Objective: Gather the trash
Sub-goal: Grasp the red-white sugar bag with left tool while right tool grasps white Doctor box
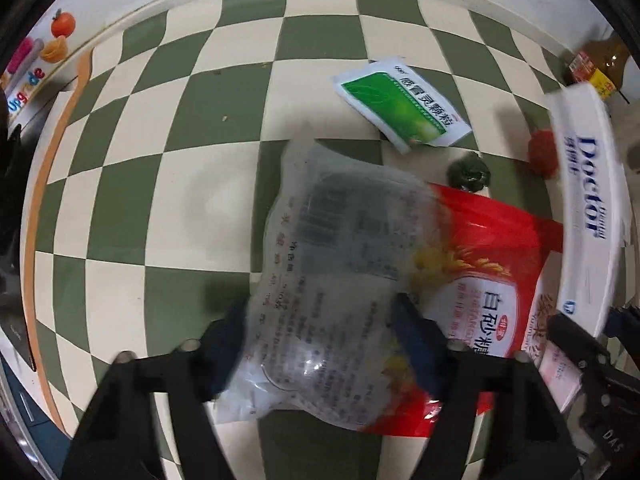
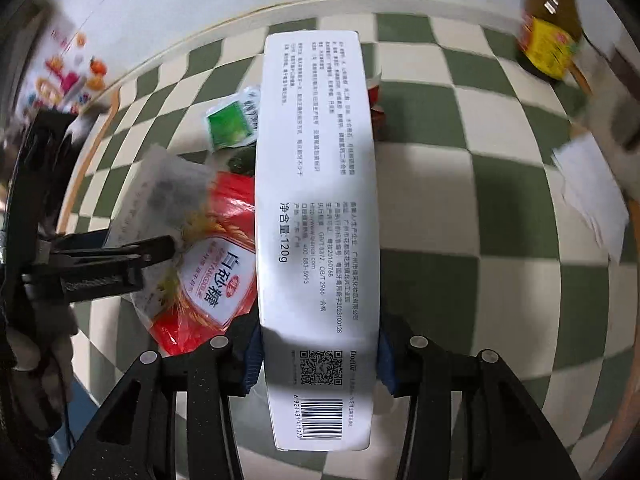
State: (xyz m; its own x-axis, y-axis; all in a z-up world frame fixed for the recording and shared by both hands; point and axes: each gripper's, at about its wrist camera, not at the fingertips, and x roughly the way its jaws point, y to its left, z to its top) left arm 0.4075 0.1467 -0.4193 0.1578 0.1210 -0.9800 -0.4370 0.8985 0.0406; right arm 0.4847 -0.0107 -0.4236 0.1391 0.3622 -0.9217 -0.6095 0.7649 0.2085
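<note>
Trash on a green-and-cream checked surface [image 1: 168, 184] comes up in both hands at once. The sugar bag [image 1: 360, 280], a limp red-and-clear plastic pouch that looks empty and crumpled, sits between the jaws of the left gripper [image 1: 320, 332]; its blue pads flank the clear end, though motion blur leaves it unclear whether they already pinch the film. Such film is probably light, slippery and shapeless, so a bite on a gathered fold near the edge should hold better than one on a flat panel. The toothpaste box [image 2: 318, 208], a long white carton, is clenched across its narrow width near the barcode end by the right gripper [image 2: 320, 360]; stiff but crushable card, it likely weighs little and may swing from so far an end hold. Beyond the bag lie a green medicine sachet [image 1: 400, 108], flat and closed, a dark green lump [image 1: 468, 172] and a red scrap [image 1: 542, 152]. A brown bottle [image 2: 548, 40] with a yellow label stands at the far edge, holding dark liquid. No bin shows in either view.
</note>
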